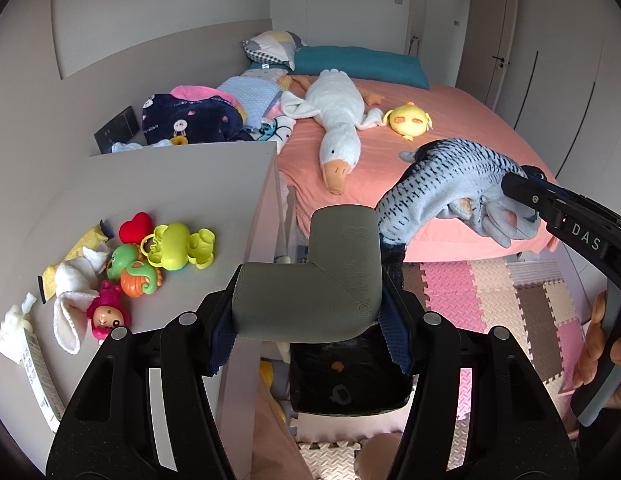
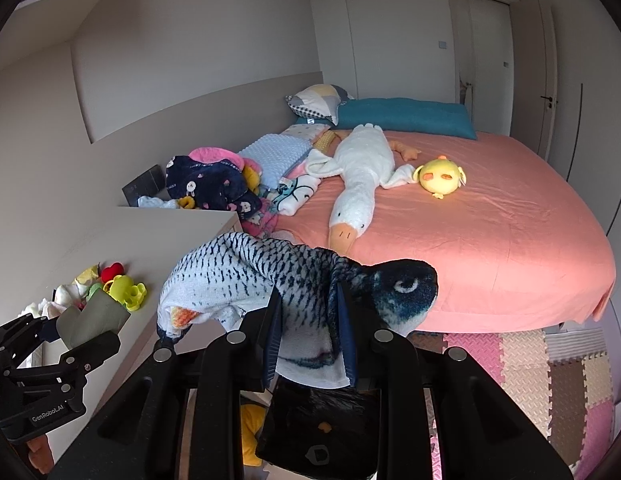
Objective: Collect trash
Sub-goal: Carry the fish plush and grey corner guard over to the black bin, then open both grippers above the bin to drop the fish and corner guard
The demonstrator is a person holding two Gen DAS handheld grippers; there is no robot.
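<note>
Both loaded grippers hover past the cabinet edge (image 1: 266, 184), beside bed (image 1: 450, 152).

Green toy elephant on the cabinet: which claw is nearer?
Left. The left claw, shut on a grey L-shaped foam piece, hangs just off the elephant; the right claw, holding the fish plush, is farther, toward the bed.

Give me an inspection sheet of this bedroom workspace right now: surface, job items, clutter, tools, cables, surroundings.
Surface: grey cabinet top beside the bed.
Job's things: yellow wrapper and white tissue lie on it.
Clutter: plastic toys, red heart on it.
Grippers: left tool shut on grey L-shaped foam piece; right tool shut on plush fish.
Cables: nothing seen.
Surroundings: pink bed with plush goose, yellow chick; foam mats.
</note>
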